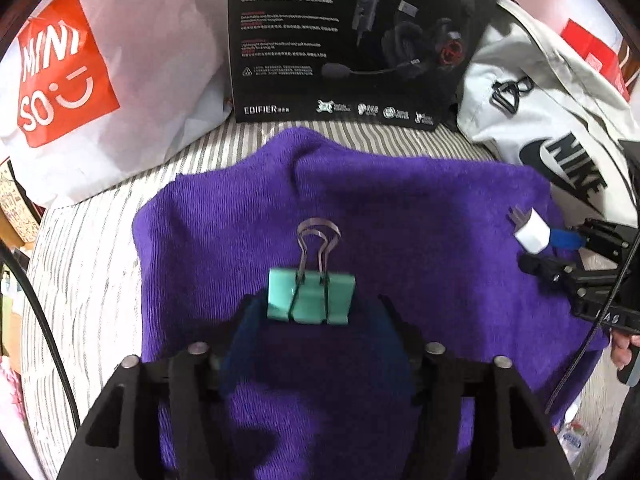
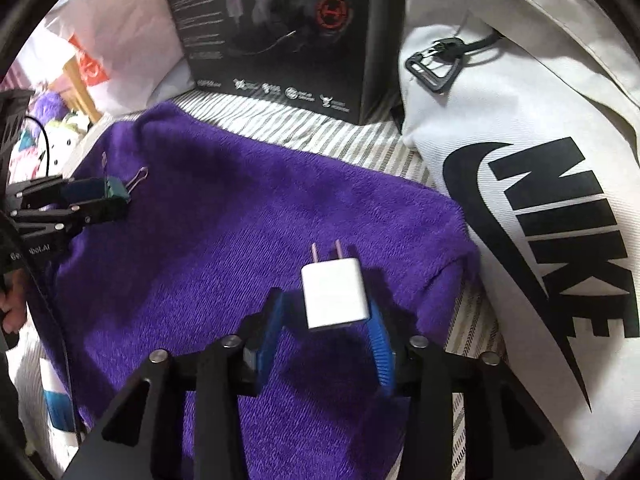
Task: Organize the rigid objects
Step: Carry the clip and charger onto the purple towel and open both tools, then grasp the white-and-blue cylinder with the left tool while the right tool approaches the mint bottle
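Observation:
A mint-green binder clip (image 1: 311,298) with its wire handles pointing away lies on the purple towel (image 1: 400,208). It sits between the tips of my left gripper (image 1: 314,305), which is open, with a gap showing at the right finger. A white plug charger (image 2: 334,298), prongs pointing away, rests on the towel (image 2: 224,240) between the blue pads of my right gripper (image 2: 325,301). That gripper is open too: the left pad stands clear of the charger and the right pad is beside it. Each gripper also shows in the other's view: the right gripper (image 1: 550,254) with the charger (image 1: 530,236), the left gripper (image 2: 108,202) with the clip (image 2: 118,190).
The towel lies on a striped sheet (image 1: 100,264). Behind it stand a black headset box (image 1: 352,40), a white Miniso bag (image 1: 100,80) on the left and a white Nike bag (image 2: 540,200) on the right. A black cable (image 1: 44,320) runs along the left.

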Demonstrator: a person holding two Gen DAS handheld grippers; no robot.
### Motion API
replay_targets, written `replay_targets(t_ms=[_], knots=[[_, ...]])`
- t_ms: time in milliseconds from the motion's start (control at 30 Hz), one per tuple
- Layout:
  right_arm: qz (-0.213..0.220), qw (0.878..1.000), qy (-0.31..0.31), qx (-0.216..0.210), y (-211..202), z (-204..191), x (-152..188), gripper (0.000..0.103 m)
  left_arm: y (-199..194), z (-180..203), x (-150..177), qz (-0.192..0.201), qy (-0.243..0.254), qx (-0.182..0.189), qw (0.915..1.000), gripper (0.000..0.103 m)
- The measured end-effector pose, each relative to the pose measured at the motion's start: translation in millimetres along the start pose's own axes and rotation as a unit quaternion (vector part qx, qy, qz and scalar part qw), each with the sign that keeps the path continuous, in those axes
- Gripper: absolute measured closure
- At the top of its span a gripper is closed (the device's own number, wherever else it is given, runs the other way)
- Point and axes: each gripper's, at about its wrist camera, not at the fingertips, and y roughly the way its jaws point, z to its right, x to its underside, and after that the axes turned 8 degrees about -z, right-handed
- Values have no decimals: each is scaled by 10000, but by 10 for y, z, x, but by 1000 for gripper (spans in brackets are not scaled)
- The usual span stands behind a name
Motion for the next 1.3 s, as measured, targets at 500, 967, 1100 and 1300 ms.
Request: replay_targets(t_ms=[500, 967, 1100, 1300], knots=[[608, 9960, 578, -300, -1044, -116, 834, 44, -952, 182, 1154, 744, 302, 436, 9958, 16], [707, 9883, 1226, -576, -1347, -355, 1866, 33, -838, 501, 1802, 592, 1448, -187, 9875, 9], [505, 9896, 1264, -470, -1282, -379, 2099, 33, -808, 554, 1805, 678, 1678, 25, 9835, 9], [330, 9886, 1393, -464, -1203, -344, 2278, 33, -723, 637, 1777, 611, 2084, -88, 9761, 9]])
